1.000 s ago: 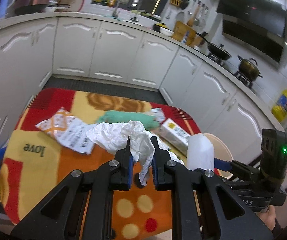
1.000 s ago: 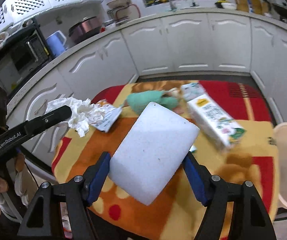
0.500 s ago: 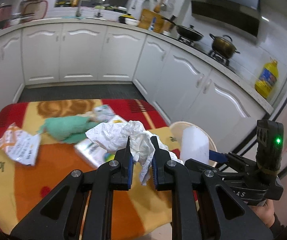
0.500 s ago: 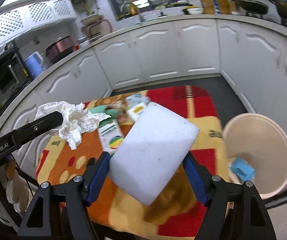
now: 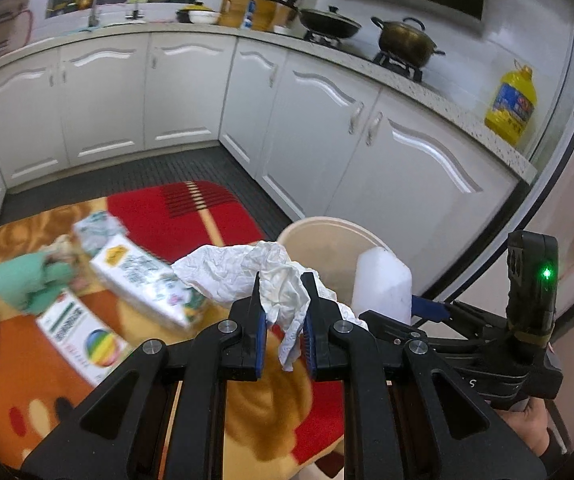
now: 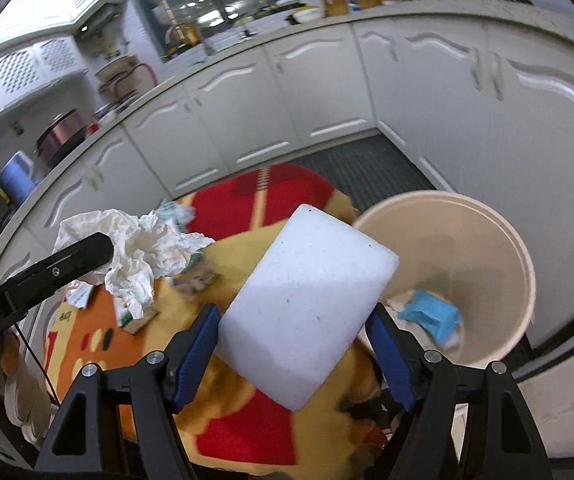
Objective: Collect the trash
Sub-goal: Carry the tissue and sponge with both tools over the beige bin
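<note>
My left gripper [image 5: 283, 313] is shut on a crumpled white paper [image 5: 243, 270], held above the table's right end, near the cream trash bin [image 5: 319, 236]. My right gripper [image 6: 293, 334] is shut on a white foam block [image 6: 307, 304], held just left of the bin [image 6: 523, 264]. The bin holds a blue wrapper [image 6: 431, 314]. The paper also shows in the right wrist view [image 6: 143, 256], and the foam block in the left wrist view [image 5: 383, 284].
On the red, orange and yellow tablecloth [image 5: 47, 380] lie a green cloth [image 5: 27, 280], a tissue pack [image 5: 147, 280], a small carton [image 5: 83, 336] and wrappers. White cabinets [image 5: 327, 120] ring the room; a yellow oil bottle [image 5: 511, 102] stands on the counter.
Both grippers have swung to the right with their loads, from over the table's middle to beside the trash bin. The bin now sits closer in both views.
</note>
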`<state>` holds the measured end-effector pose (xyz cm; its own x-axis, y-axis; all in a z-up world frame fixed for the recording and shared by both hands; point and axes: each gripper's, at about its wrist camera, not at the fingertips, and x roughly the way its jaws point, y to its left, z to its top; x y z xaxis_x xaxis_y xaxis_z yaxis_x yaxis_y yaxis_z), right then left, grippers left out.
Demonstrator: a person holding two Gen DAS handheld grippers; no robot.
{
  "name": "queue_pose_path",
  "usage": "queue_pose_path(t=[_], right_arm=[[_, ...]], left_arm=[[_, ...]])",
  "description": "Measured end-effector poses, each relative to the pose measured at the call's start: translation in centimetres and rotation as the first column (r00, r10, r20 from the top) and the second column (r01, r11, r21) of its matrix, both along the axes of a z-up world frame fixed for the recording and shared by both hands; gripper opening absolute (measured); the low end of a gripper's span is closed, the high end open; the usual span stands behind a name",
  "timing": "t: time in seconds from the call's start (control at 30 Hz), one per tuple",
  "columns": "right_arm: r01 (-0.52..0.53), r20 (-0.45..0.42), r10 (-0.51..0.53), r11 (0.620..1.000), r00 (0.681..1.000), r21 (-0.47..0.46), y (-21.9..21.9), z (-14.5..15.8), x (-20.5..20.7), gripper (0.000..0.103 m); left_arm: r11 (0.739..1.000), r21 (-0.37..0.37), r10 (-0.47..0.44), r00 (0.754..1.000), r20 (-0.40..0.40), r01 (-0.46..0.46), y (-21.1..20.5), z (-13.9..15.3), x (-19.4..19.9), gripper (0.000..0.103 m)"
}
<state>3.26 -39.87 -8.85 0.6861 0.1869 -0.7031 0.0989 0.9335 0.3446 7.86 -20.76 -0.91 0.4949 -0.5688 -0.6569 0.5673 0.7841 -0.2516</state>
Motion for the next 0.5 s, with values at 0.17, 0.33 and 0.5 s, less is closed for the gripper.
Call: queue_pose_path(t=[0.17, 0.33, 0.5], right_arm=[[0.053, -0.033, -0.053, 0.999, 0.998, 0.010, -2.7, -1.6, -0.2, 0.073], [0.093, -0.075, -0.093, 0.996, 0.993, 0.004, -5.1, -3.5, 0.2, 0.073], [0.133, -0.111, -0.130, 0.991, 0.985, 0.017, -7.1, -5.3, 0.4, 0.073]], left_arm=[[0.999, 0.026, -0.037, 0.999, -0.018, 0.037, -3.2, -1.2, 1.0, 0.013], [0.997, 0.048, -0.060, 0.998, -0.035, 0.061, -6.5, -2.3, 2.0, 0.013], [0.996, 0.056, -0.069, 0.996, -0.060, 0.072, -8.8, -3.6, 3.1, 0.013]])
